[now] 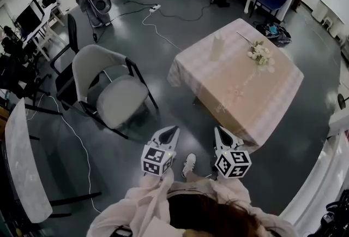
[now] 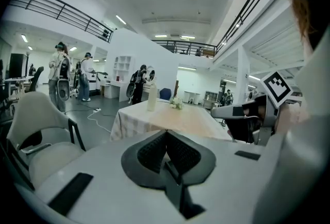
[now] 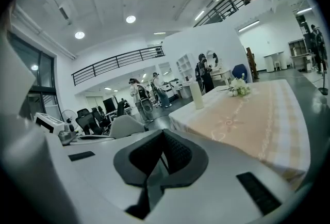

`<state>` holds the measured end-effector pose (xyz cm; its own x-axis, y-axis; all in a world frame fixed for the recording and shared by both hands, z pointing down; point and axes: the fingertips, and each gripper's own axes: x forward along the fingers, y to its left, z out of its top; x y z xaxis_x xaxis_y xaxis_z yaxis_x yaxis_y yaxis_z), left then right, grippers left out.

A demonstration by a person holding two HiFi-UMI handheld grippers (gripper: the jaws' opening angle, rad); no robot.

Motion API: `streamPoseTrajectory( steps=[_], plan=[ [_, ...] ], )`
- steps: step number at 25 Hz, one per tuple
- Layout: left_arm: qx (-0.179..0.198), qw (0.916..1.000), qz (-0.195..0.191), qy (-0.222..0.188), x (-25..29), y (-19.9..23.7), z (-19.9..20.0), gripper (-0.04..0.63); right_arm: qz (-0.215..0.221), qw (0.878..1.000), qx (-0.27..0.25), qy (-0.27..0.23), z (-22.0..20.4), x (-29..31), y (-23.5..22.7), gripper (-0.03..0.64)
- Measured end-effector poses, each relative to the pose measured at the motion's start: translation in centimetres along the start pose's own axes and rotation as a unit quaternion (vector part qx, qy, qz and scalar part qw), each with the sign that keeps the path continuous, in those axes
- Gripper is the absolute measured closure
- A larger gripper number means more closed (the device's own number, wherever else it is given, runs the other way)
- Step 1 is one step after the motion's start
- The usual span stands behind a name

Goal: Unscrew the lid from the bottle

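A pale bottle [image 1: 217, 46] stands upright at the far left part of a square table [image 1: 240, 94] with a checked cloth; it also shows as a small bottle [image 2: 151, 98] in the left gripper view and a bottle [image 3: 196, 95] in the right gripper view. My left gripper [image 1: 174, 129] and right gripper [image 1: 217, 129] are held side by side close to the person's body, short of the table's near edge and well away from the bottle. Both are shut with nothing between the jaws.
A small bunch of white flowers [image 1: 259, 54] lies on the table to the right of the bottle. A grey armchair [image 1: 112, 90] stands on the floor to the left of the table. Cables [image 1: 158, 17] run across the floor; people and desks stand at the back.
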<state>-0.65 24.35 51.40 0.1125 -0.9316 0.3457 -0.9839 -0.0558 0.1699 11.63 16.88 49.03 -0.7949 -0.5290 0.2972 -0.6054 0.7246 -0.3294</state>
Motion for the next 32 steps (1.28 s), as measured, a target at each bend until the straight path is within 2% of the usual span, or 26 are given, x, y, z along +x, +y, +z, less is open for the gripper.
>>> streamPoseTrajectory(
  steps=[8,16,20,25,32],
  plan=[
    [-0.009,0.9999,0.002,-0.007,7.9,3.2,3.0,0.569,0.002,1.0,-0.002,-0.002,3.7,6.8,-5.2,0.606],
    [-0.007,0.9999,-0.009,0.012,11.9,4.7,3.6,0.569,-0.022,1.0,0.02,-0.006,4.4,8.6,-8.3,0.606],
    [0.0,0.9991,-0.037,0.021,15.1,5.0,4.4,0.569,-0.047,0.998,0.036,-0.007,4.6,9.9,-10.3,0.606],
    [-0.013,0.9962,-0.083,0.022,20.2,6.9,5.9,0.569,-0.094,0.994,0.054,-0.015,5.5,12.7,-13.2,0.606],
    [0.013,0.9852,-0.168,0.032,28.6,10.6,10.6,0.568,-0.17,0.981,0.077,-0.045,9.4,18.3,-16.2,0.606]
  ],
)
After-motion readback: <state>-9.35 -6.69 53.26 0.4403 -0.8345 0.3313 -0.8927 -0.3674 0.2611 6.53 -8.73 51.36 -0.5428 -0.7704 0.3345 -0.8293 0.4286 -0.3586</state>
